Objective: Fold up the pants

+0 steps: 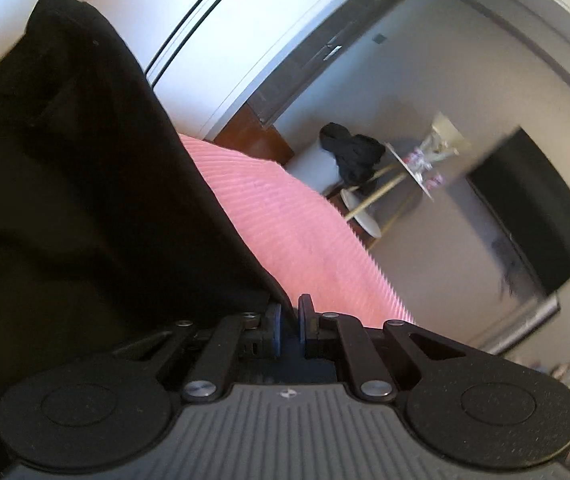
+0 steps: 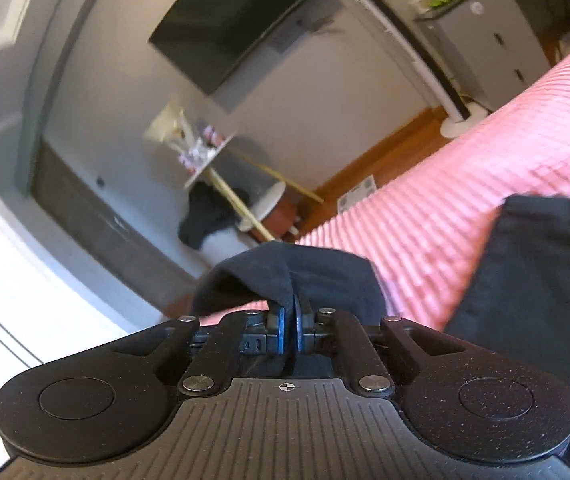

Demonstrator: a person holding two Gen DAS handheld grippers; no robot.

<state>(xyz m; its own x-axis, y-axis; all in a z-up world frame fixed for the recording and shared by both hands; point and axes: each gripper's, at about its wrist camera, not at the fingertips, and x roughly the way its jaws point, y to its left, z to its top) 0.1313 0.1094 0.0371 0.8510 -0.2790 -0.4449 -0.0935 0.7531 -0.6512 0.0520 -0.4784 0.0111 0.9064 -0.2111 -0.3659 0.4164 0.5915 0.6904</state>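
Note:
The black pants [image 1: 77,184] hang as a wide dark sheet over the pink ribbed bedspread [image 1: 297,224] and fill the left half of the left wrist view. My left gripper [image 1: 289,312] is shut on the pants' edge. In the right wrist view my right gripper [image 2: 293,312] is shut on a bunched fold of the pants [image 2: 297,268], lifted above the bedspread [image 2: 465,184]. More of the pants [image 2: 541,280] lies on the bed at the right.
A small round side table [image 2: 213,160] with wooden legs and clutter stands by the wall, dark clothing [image 2: 205,216] heaped beside it. A wall-mounted TV [image 2: 237,20] hangs above. A grey cabinet [image 2: 481,40] and a white floor lamp base [image 2: 455,124] stand beyond the bed.

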